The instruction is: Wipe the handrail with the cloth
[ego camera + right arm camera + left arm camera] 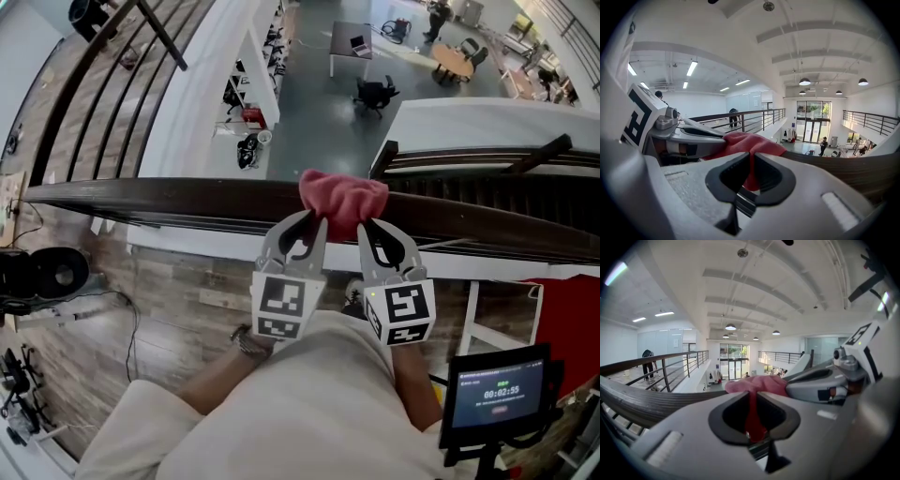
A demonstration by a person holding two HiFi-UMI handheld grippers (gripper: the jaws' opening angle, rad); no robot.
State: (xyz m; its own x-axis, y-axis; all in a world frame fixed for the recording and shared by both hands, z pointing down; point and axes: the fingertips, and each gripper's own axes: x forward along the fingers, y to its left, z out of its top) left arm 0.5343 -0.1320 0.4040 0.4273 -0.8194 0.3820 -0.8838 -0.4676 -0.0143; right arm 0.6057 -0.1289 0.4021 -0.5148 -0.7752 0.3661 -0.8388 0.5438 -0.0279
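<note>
**Entry: red cloth on mezzanine handrail, held by two tongs**

Item 1. Red cloth [342,199]. It lay bunched over the top of the handrail, a little right of the middle of the stretch in the head view. Its folds rose above the rail's upper edge. A lower flap hung down on the near side, toward the person. The left gripper view showed it as a pinkish heap [757,384] and the right gripper view as a deeper red one [746,140].

Item 2. Handrail [169,199]. Dark wood with slim dark bars below, it ran across the head view from the left edge to the right. It overlooked a lower floor with desks and an office chair [373,94]. It also showed to the left of the cloth [640,397] in the left gripper view and to the right [848,171] in the right gripper view.

Item 3. Left tongs [314,220]. They sat just left of the right pair and bore a marker cube [286,305]. The jaws were drawn in on the hanging flap of the cloth, pinching it [751,401].

Item 4. Right tongs [367,225]. They stood just beside the left pair, with both pairs pointing at the rail. The jaws were nearly together, gripping a fold of the same cloth [751,161].

Item 5. Sundries. There was a wristwatch [246,342] on the left arm and pale sleeves on both arms. A small screen [497,392] on a stand stood at the lower right.
</note>
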